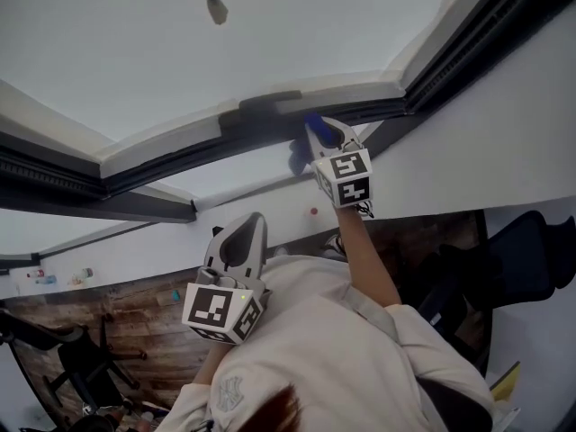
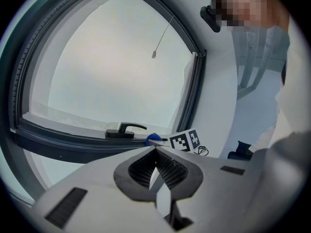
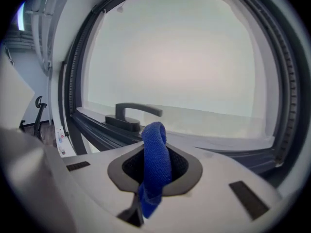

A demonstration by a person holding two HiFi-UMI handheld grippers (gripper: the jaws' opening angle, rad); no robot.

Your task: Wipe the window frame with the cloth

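Observation:
A dark grey window frame (image 1: 171, 156) crosses the head view below the pale pane, with a dark handle (image 1: 267, 103) on it. My right gripper (image 1: 317, 130) is raised to the frame just right of the handle and is shut on a blue cloth (image 1: 300, 148). In the right gripper view the cloth (image 3: 155, 154) stands folded up between the jaws, close in front of the handle (image 3: 134, 114) and the frame (image 3: 95, 130). My left gripper (image 1: 251, 230) hangs lower, away from the frame, shut and holding nothing. From the left gripper view (image 2: 155, 152) the cloth (image 2: 151, 139) shows beside the handle (image 2: 124, 128).
A blind cord with a weight (image 1: 215, 8) hangs in front of the pane. A white wall runs beside the frame's right upright (image 1: 468, 52). Office chairs (image 1: 79, 367) (image 1: 517, 264) stand on the wooden floor below. The person's pale sleeve (image 1: 378, 331) fills the lower middle.

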